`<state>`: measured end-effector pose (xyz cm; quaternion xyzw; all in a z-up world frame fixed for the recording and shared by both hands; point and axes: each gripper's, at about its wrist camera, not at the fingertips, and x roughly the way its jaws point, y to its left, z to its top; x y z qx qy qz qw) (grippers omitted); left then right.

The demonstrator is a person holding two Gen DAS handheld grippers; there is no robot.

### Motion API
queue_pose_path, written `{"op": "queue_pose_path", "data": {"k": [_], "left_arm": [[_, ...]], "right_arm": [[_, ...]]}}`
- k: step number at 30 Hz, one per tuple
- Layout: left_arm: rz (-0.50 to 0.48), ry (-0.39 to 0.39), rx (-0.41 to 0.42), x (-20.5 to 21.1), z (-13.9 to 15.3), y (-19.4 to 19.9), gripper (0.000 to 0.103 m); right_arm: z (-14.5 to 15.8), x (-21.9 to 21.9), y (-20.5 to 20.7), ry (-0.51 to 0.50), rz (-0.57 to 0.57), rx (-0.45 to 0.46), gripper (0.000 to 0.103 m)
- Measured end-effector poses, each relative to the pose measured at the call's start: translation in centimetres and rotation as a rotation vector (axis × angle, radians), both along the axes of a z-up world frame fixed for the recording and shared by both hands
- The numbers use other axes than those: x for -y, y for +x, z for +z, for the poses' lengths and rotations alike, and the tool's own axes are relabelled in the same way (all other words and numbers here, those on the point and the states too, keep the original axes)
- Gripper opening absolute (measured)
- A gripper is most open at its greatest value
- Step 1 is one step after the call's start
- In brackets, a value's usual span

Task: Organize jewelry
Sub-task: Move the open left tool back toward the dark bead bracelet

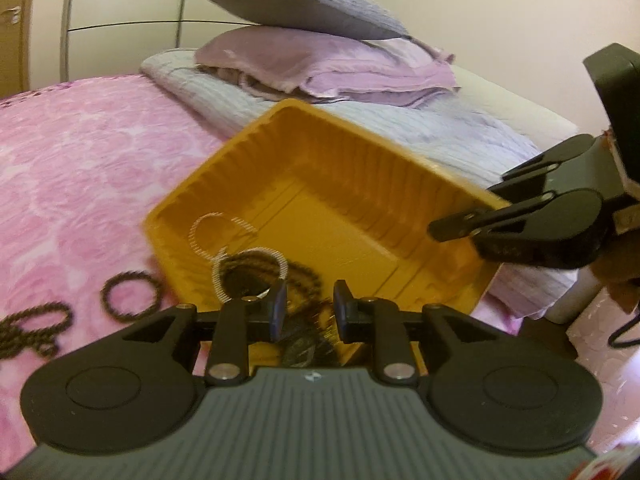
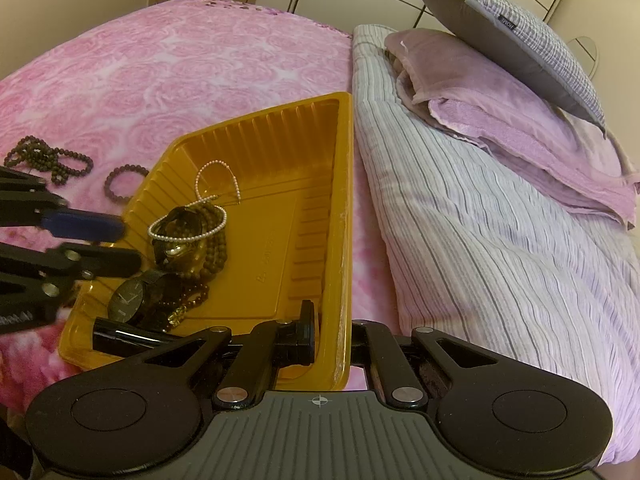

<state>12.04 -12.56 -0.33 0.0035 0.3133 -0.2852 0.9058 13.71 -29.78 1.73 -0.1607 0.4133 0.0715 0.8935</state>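
The far half of the yellow tray point(image 2: 280, 216) is lying bare, giving room to reach in. Jewelry is crowding its near corner: a pearl strand point(image 2: 188, 220), a black watch point(image 2: 128, 302), dark beads. The right gripper point(image 2: 332, 340) is clamping the tray's rim, blocking that side. Stacked pillows point(image 2: 500, 92) are walling off the bed beyond.

Left hand-held gripper point(image 1: 308, 312) in matte black, blue pads point(image 1: 279, 312) on its fingers, silver pivot screws, round black discs each side, ribbed grey body, right hand-held gripper point(image 2: 332, 332) matching, small crosshair mark on grey
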Motion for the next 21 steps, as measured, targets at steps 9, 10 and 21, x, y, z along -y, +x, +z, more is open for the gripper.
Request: {"op": "queue_pose_path", "data": {"k": [9, 10, 21], "left_arm": [[0.181, 0.081, 0.003, -6.3, -1.7, -1.3, 0.024], [0.205, 0.088, -0.005, -7.1, -2.0, -1.3, 0.024], [0.355, 0.096, -0.045, -10.9, -4.0, 1.8, 0.025]], "right_arm": [[0.0, 0.1, -0.1, -0.002, 0.001, 0.0, 0.006], [-0.1, 0.1, -0.1, -0.003, 0.001, 0.001, 0.006], [-0.4, 0.1, 0.0, -0.007, -0.003, -0.004, 0.006]]}}
